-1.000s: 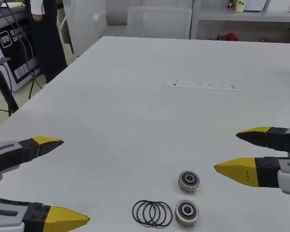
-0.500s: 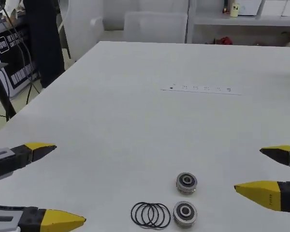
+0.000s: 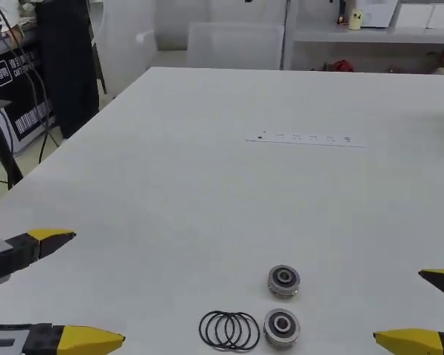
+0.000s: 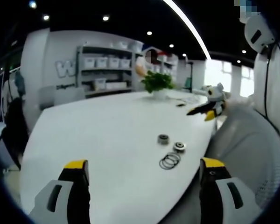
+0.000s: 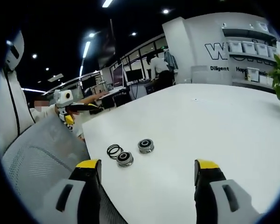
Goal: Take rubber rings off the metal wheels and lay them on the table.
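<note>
You held the left gripper low at the left of the head view, its yellow-tipped jaws spread wide with nothing between them. The right gripper sat at the lower right corner, jaws just as wide and empty, partly cut off by the edge of the picture. Neither one touched the work. Between them, near your edge of the table, lay the rings: a small bunch of thin black loops, flat on the white top and overlapping one another. Just to their right sat the near wheel, lying on its side with its dark hub up, touching or almost touching the last loop; I could not tell which. The far wheel lay just beyond it, apart from the rings. Whether either wheel carried a ring in its groove was too small to tell. In the left gripper view the wheels and rings lay well ahead of the jaws, with the right gripper farther off past them; in the right gripper view they lay ahead, left of the gap's middle. Further up the table a strip of small marks ran across.
</note>
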`<state>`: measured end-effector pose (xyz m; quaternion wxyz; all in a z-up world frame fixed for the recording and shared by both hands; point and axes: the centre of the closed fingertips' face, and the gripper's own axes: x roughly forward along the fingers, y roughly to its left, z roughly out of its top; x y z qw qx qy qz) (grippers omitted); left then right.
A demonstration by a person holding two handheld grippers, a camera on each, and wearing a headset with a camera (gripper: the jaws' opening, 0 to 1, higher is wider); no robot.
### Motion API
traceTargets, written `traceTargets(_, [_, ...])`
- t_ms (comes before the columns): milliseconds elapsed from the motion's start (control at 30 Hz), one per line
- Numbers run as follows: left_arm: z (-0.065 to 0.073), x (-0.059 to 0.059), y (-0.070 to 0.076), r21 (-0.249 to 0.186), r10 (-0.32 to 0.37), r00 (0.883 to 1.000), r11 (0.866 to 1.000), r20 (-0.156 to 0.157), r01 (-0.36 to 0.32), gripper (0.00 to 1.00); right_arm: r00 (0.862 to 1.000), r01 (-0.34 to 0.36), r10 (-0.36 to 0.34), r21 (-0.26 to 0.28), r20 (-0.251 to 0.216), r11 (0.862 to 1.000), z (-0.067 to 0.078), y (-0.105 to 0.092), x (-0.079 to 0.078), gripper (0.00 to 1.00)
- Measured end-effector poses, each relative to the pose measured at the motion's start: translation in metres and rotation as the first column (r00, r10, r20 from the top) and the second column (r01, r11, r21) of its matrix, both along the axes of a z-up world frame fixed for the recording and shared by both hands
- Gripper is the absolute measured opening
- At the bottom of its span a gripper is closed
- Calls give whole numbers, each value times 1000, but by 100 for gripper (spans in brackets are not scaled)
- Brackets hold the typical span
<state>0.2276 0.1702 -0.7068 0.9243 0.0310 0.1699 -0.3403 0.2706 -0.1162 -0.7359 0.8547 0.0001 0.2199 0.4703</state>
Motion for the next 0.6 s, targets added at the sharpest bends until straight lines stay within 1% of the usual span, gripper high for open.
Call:
traceTargets(100, [-1, 1, 0, -6, 9, 1000, 1000, 2, -9, 100, 1000, 4, -5, -12, -24, 1000, -11, -2, -6, 80])
traceTargets(200, [-5, 0, -1, 0, 10, 1000, 1000, -4, -10, 100, 999, 8, -10, -43, -37, 999, -21, -6, -10, 80])
traceTargets(267, [-7, 0, -2, -7, 12, 1000, 1000, -9, -12, 100, 999, 11, -13, -45, -39, 999, -24, -8, -12, 80])
traceTargets(367, [-10, 1, -1, -11, 17, 1000, 1000, -13, -17, 100, 998, 23, -26, -41, -58, 999, -30, -10, -15, 80])
traceTargets(500, [-18, 3, 8, -13, 29, 999, 999, -24, -29, 100, 996, 29, -33, -52, -77, 998, -37, -12, -19, 80])
traceTargets(600, [-20, 3, 9, -12, 35, 999, 999, -30, -35, 100, 996, 35, -40, -67, -77, 997, -40, -16, -19, 80])
